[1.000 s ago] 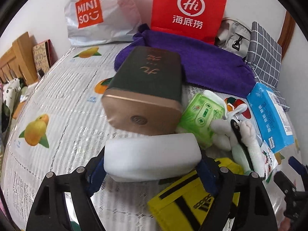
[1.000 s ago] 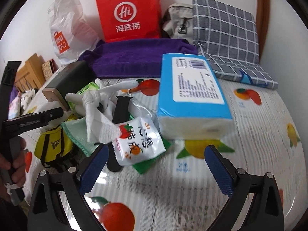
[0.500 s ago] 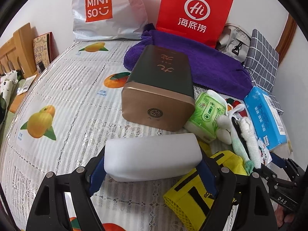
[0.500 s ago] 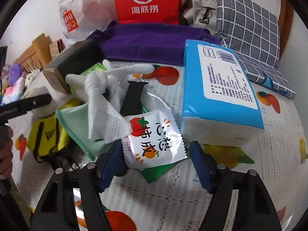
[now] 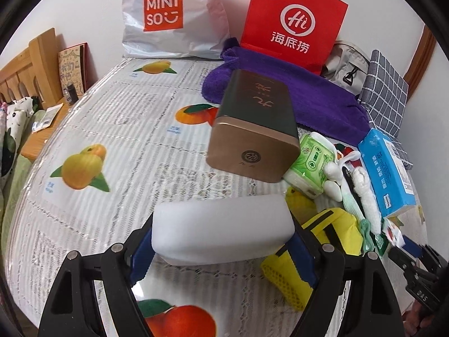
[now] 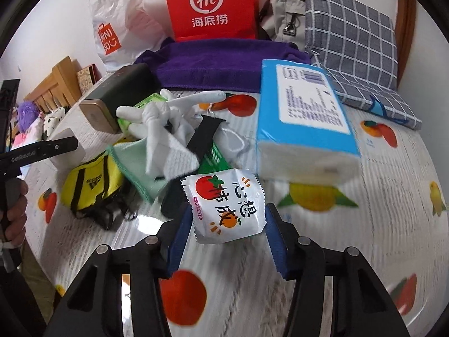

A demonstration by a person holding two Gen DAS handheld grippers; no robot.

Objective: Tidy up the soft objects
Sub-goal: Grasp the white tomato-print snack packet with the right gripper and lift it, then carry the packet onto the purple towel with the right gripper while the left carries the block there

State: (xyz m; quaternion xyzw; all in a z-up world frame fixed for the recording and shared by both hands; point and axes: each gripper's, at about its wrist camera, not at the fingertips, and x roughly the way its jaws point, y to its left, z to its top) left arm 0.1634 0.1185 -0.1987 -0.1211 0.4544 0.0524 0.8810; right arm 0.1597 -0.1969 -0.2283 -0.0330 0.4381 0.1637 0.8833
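My left gripper (image 5: pixel 221 241) is shut on a white foam block (image 5: pixel 221 227) and holds it over the bed. My right gripper (image 6: pixel 227 233) has its jaws closed on the sides of a white snack packet (image 6: pixel 227 205) with tomato print. Beyond it lies a pile: a yellow Adidas pouch (image 6: pixel 89 182), a mint cloth (image 6: pixel 132 168), a white knotted cloth (image 6: pixel 162 129), a black strap (image 6: pixel 204 132) and a green tissue pack (image 5: pixel 311 163). A blue tissue pack (image 6: pixel 303 118) lies to the right. The left gripper also shows in the right wrist view (image 6: pixel 42 148).
A dark green and gold tin box (image 5: pixel 255 129) lies behind the foam block. A purple towel (image 5: pixel 308 98), a red Hi bag (image 5: pixel 291 19), a white Miniso bag (image 5: pixel 168 16), a grey bag (image 6: pixel 283 16) and a checked pillow (image 6: pixel 353 39) line the back. A wooden headboard (image 5: pixel 31 64) stands at left.
My right gripper has moved forward and closed from wide open onto the snack packet. My left gripper has carried the foam block leftward, away from the pile.
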